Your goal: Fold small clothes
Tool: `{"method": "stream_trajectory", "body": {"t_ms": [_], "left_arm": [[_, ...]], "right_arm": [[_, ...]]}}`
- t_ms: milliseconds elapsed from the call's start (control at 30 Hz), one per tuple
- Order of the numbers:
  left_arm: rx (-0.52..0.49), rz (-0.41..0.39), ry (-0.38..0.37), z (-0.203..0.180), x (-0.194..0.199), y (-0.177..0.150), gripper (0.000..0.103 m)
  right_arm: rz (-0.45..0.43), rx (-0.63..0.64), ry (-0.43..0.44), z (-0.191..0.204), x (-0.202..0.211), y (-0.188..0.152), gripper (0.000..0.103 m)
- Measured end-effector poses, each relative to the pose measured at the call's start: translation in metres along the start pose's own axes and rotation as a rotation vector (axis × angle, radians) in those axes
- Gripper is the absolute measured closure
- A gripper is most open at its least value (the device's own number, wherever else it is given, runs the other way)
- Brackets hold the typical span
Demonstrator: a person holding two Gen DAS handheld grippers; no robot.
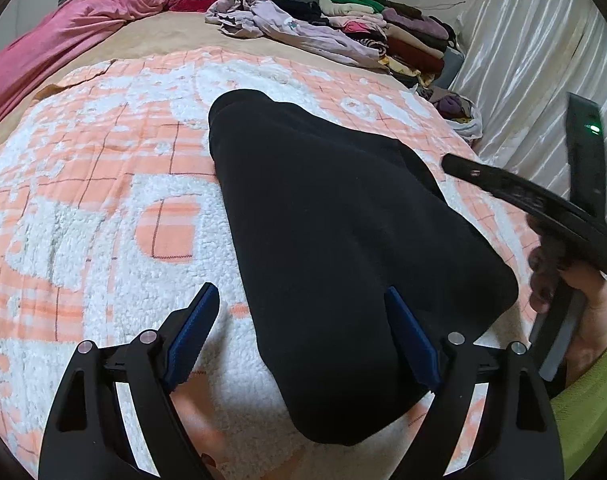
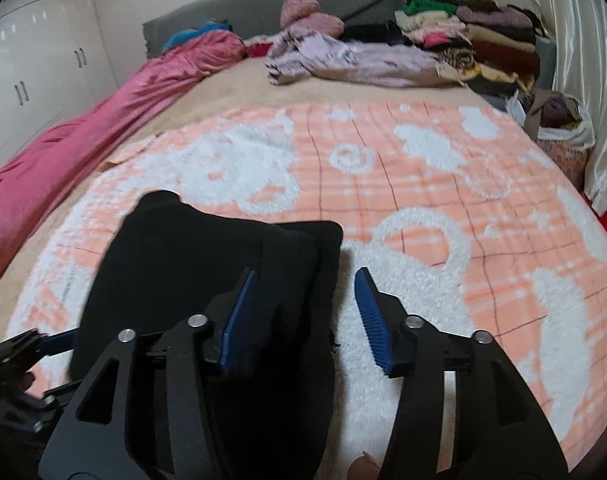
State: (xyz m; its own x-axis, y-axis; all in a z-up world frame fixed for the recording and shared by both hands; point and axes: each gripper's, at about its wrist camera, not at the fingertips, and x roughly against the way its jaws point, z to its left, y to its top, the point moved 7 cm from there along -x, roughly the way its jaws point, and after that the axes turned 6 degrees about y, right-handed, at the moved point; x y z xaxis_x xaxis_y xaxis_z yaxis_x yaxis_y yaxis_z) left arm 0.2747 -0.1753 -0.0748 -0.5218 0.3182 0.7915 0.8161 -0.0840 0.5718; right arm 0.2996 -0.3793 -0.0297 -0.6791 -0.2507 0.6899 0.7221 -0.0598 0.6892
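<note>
Left wrist view looks down over the left gripper (image 1: 301,312), whose jaws stand wide and grasp nothing. The black garment (image 1: 343,248) lies on the blanket (image 1: 103,200) under the right-hand pad (image 1: 411,340), while the other pad hangs over bare blanket. So this gripper straddles the garment's left edge near its near end. The garment's long axis runs from that rounded near end, between the jaws, away toward the bed's far end, leaning a little leftward in the picture. It looks already folded in layers, with a lower layer showing along its right side.

Further right in the same view the right gripper's body and the hand (image 1: 575,308) that carries it hang beside the garment's right edge, apart from the cloth; its tips are not seen here.

Right wrist view supplies them: the right gripper (image 2: 305,312) has its jaws partly apart and grasping nothing. One pad sits over the black cloth and the other over blanket, so it straddles the right edge. Whether the pad touches the cloth I cannot tell. As I judge it, each hand is equally near its own edge, and the next fold would turn on lifting the near end toward the far one.

Beyond, near the headboard, a pile of clothes (image 2: 443,40) waits; only the right view shows the wardrobe (image 2: 35,52).
</note>
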Motion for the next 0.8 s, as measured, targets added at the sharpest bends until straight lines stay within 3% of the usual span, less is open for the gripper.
{"method": "stream_trajectory", "body": {"t_ms": [167,267,500,533,567,600,767,800], "left_arm": [[0.032,0.002,-0.043,0.001,0.011,-0.007,0.020],[0.057,0.026,-0.101,-0.004,0.012,-0.015,0.020],[0.057,0.069,-0.075,-0.002,-0.003,-0.029,0.020],[0.056,0.071,-0.077,-0.001,-0.005,-0.030,0.021],[0.054,0.073,-0.082,-0.002,-0.005,-0.031,0.022],[0.052,0.074,-0.085,-0.002,-0.005,-0.031,0.022],[0.040,0.065,-0.077,0.000,-0.005,-0.034,0.022],[0.040,0.065,-0.078,0.000,-0.005,-0.034,0.022]], "right_arm": [[-0.024,-0.017,0.059,0.002,0.029,-0.005,0.055],[0.013,-0.047,0.089,0.003,0.037,-0.018,0.055],[0.104,-0.028,0.154,0.025,0.032,-0.049,0.056],[0.122,-0.019,0.151,0.027,0.030,-0.052,0.067],[0.145,-0.008,0.139,0.029,0.025,-0.057,0.088],[0.163,-0.009,0.148,0.030,0.021,-0.061,0.095],[0.112,-0.005,0.115,0.031,0.039,-0.061,0.100],[0.111,0.015,0.065,0.026,0.039,-0.063,0.100]]}}
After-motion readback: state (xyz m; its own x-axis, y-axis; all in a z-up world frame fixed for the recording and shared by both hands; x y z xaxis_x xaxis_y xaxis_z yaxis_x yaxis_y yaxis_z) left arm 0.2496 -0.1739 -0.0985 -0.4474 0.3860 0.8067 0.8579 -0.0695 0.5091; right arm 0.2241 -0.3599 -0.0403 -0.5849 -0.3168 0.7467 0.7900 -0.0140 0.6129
